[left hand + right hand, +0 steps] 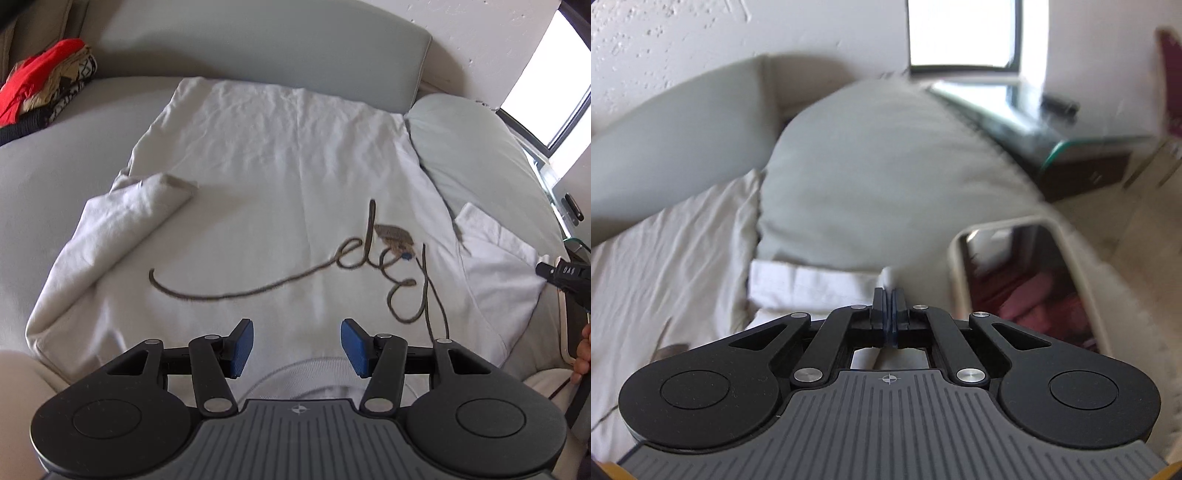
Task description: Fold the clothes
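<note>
While the white t-shirt [280, 184] lies flat on the grey sofa [44, 177], the right gripper [888, 291] is pinched tight on its right sleeve [812, 284]. Carry that sleeve over the shirt's script print [369, 258], keeping the fold straight. The left gripper [297, 347] hovers parted above the collar, holding nothing.

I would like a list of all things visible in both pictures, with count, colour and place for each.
white cotton T-shirt with brown script: one, spread flat on sofa; left sleeve folded in
grey sofa: one, under shirt
grey cushion: one, right of shirt
red and patterned clothes pile: one, far left
glass table: one, beyond cushion
left gripper: blue fingers open, empty, near collar
right gripper: shut on right sleeve
</note>
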A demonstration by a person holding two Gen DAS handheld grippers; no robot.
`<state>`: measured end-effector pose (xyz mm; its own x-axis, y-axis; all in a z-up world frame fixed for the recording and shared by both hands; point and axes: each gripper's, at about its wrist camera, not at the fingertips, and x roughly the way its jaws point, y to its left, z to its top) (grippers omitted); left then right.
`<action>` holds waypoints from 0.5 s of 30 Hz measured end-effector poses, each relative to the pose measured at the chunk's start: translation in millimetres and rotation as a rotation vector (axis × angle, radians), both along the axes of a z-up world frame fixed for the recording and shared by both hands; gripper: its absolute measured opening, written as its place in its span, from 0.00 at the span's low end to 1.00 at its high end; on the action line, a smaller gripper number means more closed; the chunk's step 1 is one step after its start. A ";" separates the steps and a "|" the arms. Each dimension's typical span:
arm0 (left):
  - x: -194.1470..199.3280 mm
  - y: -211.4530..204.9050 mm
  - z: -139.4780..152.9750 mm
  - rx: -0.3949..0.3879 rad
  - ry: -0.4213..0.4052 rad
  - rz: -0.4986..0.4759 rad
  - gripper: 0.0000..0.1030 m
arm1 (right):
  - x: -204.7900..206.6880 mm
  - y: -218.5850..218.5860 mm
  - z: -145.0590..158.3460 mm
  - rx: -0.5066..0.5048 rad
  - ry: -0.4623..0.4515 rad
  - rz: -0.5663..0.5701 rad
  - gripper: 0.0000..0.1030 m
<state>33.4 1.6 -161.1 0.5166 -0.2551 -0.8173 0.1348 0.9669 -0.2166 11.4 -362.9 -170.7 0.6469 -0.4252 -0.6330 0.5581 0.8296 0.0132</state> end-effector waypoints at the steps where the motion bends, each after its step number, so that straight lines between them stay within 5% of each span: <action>1: -2.0 0.7 0.6 0.004 -0.001 0.002 0.50 | -3.8 1.3 2.9 -0.024 -0.008 -0.018 0.00; 5: -7.6 3.9 4.5 0.005 -0.010 0.013 0.50 | -20.7 -13.4 5.6 0.042 -0.012 -0.073 0.00; 8: -9.8 3.1 5.6 0.005 -0.012 0.009 0.50 | -31.0 -26.0 6.1 0.198 -0.072 -0.004 0.17; 15: -8.6 -1.8 5.9 0.018 -0.003 0.003 0.51 | 12.9 -9.0 21.2 0.208 -0.103 0.244 0.40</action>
